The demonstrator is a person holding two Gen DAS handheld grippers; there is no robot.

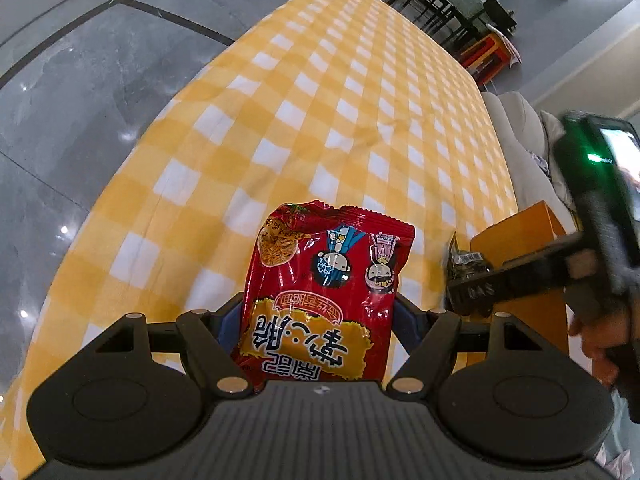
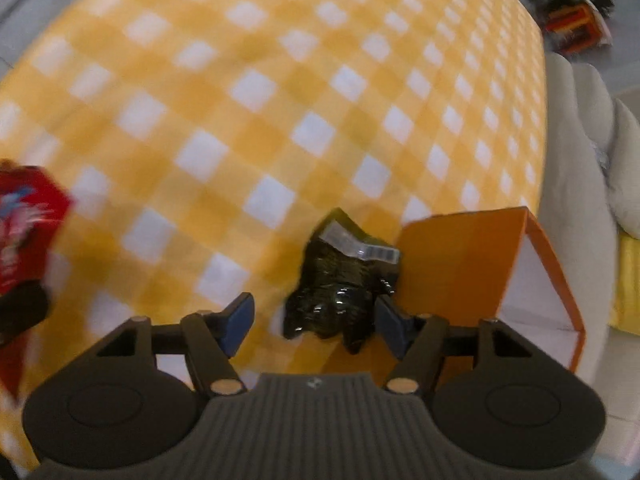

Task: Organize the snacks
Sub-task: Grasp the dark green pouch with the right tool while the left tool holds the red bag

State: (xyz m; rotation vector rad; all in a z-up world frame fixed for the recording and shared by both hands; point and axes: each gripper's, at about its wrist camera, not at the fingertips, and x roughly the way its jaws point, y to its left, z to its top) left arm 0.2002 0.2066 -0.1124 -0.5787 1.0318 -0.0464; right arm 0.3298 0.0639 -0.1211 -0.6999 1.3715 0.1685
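Two grippers are at work, each with its own snack. The left gripper [image 1: 318, 320] pinches a red noodle-snack packet [image 1: 324, 292] across its lower half, blue pads pressed into both side edges; the packet's long axis runs straight ahead toward twelve o'clock, top seam hanging over the yellow checked tablecloth [image 1: 320, 100].

In the right wrist view, the right gripper [image 2: 316, 322] has its fingers spread around a dark glossy snack packet [image 2: 340, 280] with a white barcode label. The right pad [image 2: 390, 324] sits against the packet's edge, while the left pad [image 2: 238, 322] stands clear with bare cloth between, so the grip does not look complete. That packet lies on the cloth, stretching from the fingers toward one o'clock, its far end just beside the orange box [image 2: 480, 264], which stands open at two to three o'clock.

Judging by this, the right hand is much nearer the box, so centring on the dark packet matters first.
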